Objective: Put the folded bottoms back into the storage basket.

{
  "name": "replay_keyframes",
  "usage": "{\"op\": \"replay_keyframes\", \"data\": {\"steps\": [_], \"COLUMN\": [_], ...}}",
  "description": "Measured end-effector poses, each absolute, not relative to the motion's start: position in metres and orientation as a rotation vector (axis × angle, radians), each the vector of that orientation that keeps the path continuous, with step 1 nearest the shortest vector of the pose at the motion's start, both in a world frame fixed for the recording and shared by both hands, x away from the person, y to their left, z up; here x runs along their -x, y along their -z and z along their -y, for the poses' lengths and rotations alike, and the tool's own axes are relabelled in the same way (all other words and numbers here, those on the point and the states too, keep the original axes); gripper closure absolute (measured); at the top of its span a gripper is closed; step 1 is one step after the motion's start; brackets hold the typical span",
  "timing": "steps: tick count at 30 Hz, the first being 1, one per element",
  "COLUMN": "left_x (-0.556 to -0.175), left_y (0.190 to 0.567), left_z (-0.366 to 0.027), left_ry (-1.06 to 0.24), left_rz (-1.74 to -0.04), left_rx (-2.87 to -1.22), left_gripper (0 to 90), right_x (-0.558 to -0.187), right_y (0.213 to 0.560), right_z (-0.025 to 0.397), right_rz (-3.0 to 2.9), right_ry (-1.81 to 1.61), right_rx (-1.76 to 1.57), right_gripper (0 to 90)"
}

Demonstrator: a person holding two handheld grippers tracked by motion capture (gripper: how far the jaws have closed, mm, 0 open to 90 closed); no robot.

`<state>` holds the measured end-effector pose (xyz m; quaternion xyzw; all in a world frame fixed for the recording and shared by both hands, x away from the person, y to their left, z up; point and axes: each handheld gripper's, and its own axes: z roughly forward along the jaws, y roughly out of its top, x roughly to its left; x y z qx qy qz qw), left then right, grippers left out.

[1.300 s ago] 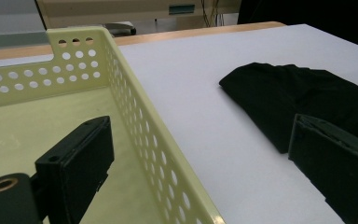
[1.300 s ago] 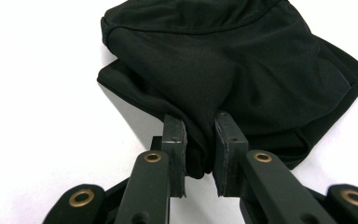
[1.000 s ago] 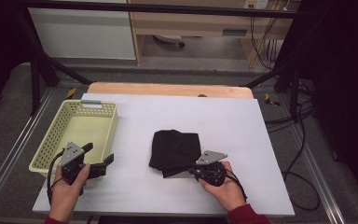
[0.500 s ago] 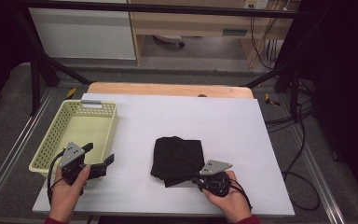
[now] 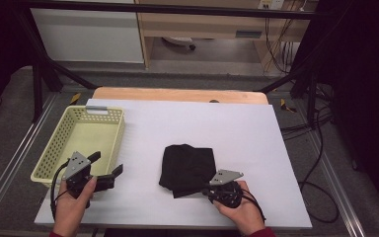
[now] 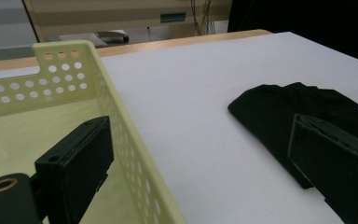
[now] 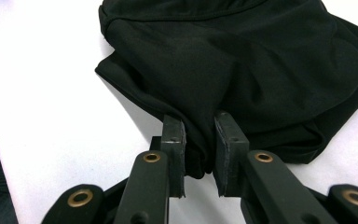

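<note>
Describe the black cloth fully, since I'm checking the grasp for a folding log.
The black cloth is a soft, matte, slightly sheeny fabric, folded into a rumpled, roughly square bundle with layered edges. It lies flat on the white table, right of the yellow basket and apart from it. The right gripper pinches a fold at its near edge between both jaws; nothing else touches it.

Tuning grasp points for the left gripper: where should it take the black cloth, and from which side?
Probably the near-left edge of the black cloth, coming in low from the basket side. The folded layers end there in one free edge on bare table, and the open left gripper already faces it. The right gripper pinches the near-right corner, so a left-edge grip would spread the load.
</note>
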<state>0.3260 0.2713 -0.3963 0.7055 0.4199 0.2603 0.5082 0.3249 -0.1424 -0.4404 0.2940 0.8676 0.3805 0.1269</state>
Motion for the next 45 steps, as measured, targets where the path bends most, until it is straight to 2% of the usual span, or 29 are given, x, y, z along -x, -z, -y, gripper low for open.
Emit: {"op": "replay_keyframes", "data": {"steps": [9,15,27,31,45], "left_x": [-0.32,-0.328,-0.371,-0.387,-0.423], "left_y": [0.381,0.378,0.386,0.395,0.42], "left_z": [-0.246,-0.221,-0.175,-0.164,-0.151], "left_ry": [-0.582,-0.564,-0.522,-0.548,-0.521], "left_rz": [-0.956,-0.91,-0.868,-0.872,-0.965], "left_rx": [-1.704,-1.763,-1.843,-1.881,-1.871], "left_gripper": [6.8,6.8,7.4,7.6,10.4], "right_x": [-0.326,-0.326,-0.326,-0.327,-0.329], "right_y": [0.441,0.441,0.442,0.442,0.443], "right_z": [0.142,0.143,0.143,0.143,0.143], "right_rz": [-2.534,-2.543,-2.548,-2.548,-2.546], "right_ry": [-1.107,-1.114,-1.116,-1.117,-1.141], "right_rx": [-0.862,-0.86,-0.864,-0.858,-0.879], "right_gripper": [76.3,76.1,75.9,75.7,75.3]}}
